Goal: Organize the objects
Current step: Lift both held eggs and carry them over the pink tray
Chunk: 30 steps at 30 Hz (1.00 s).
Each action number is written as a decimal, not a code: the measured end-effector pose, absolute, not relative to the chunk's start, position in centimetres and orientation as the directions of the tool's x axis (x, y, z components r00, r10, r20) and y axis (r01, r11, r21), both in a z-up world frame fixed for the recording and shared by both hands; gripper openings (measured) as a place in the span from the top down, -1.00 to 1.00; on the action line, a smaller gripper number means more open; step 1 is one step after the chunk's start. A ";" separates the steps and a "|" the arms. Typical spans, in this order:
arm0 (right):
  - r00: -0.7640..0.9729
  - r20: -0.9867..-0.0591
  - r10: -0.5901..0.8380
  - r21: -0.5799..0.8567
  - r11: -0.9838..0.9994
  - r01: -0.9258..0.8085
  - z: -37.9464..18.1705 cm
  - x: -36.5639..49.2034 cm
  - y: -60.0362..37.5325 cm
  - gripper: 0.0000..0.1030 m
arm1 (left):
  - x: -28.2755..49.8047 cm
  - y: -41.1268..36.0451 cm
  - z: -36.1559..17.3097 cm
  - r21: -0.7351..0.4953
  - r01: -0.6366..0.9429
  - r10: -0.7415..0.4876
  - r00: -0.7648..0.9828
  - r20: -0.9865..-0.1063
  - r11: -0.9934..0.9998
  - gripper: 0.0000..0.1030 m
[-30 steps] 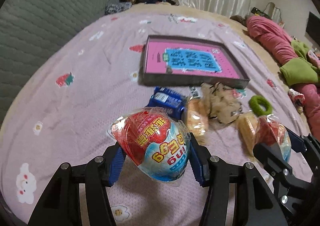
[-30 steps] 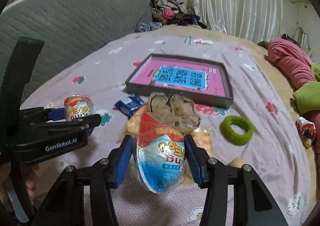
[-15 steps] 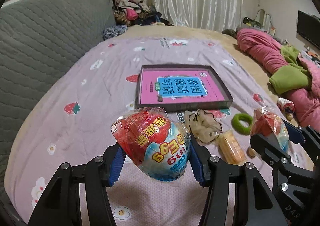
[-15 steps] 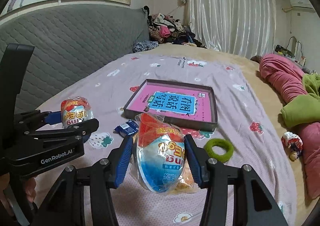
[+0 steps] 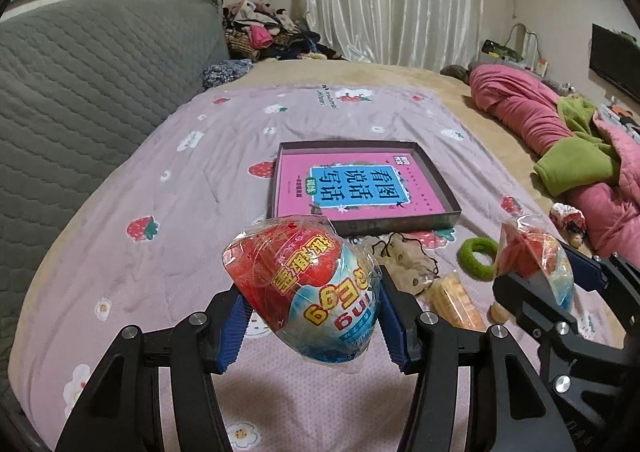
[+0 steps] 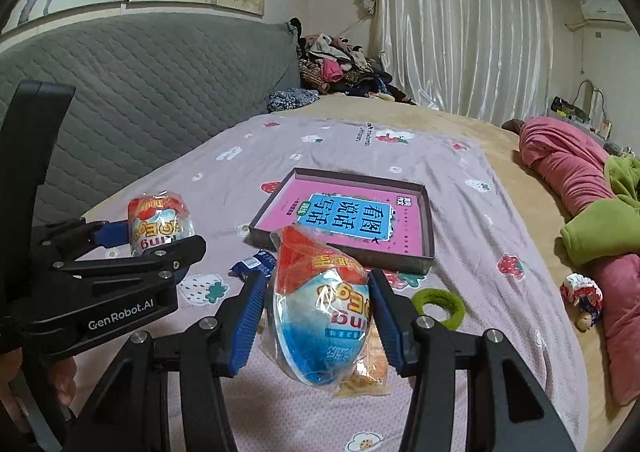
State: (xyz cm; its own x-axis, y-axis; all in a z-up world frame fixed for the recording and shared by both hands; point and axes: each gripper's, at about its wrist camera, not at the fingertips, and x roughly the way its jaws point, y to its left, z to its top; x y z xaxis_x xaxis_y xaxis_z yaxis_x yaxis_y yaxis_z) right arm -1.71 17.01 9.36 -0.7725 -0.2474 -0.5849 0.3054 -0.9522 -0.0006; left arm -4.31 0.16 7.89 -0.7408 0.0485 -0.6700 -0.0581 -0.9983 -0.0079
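Your left gripper (image 5: 310, 318) is clamped on a wrapped egg toy (image 5: 304, 288), held above the bedspread (image 5: 192, 180); your right gripper (image 6: 318, 316) is clamped on a second egg toy (image 6: 320, 308). The open box (image 5: 362, 188) lies at 12 o'clock of both. Only your left view shows the beige pouch (image 5: 404, 264); only your right view shows the blue packet (image 6: 252, 264) at 10 o'clock.

Two plastic-wrapped red-and-blue toy eggs, one (image 5: 308, 292) in the left claw (image 5: 310, 322), the other (image 6: 320, 312) in the right claw (image 6: 316, 326), hang tilted above the bed near a shallow box (image 5: 444, 220).
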 end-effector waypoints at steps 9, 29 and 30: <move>-0.778 -0.578 -0.248 0.025 -0.958 0.287 10.0 -3.6 18.1 -0.02 | -6.2 0.5 8.3 0.012 -0.062 0.038 -0.743 -0.668 -0.998 -0.15; -0.791 -0.561 -0.246 -0.023 -0.950 0.312 11.5 -11.2 16.9 -0.02 | -14.6 1.9 9.5 0.009 -0.060 0.039 -0.753 -0.656 -0.998 -0.15; -0.792 -0.558 -0.247 -0.021 -0.950 0.311 11.6 -11.7 17.0 -0.02 | -15.3 1.9 9.5 0.010 -0.061 0.040 -0.755 -0.654 -0.998 -0.15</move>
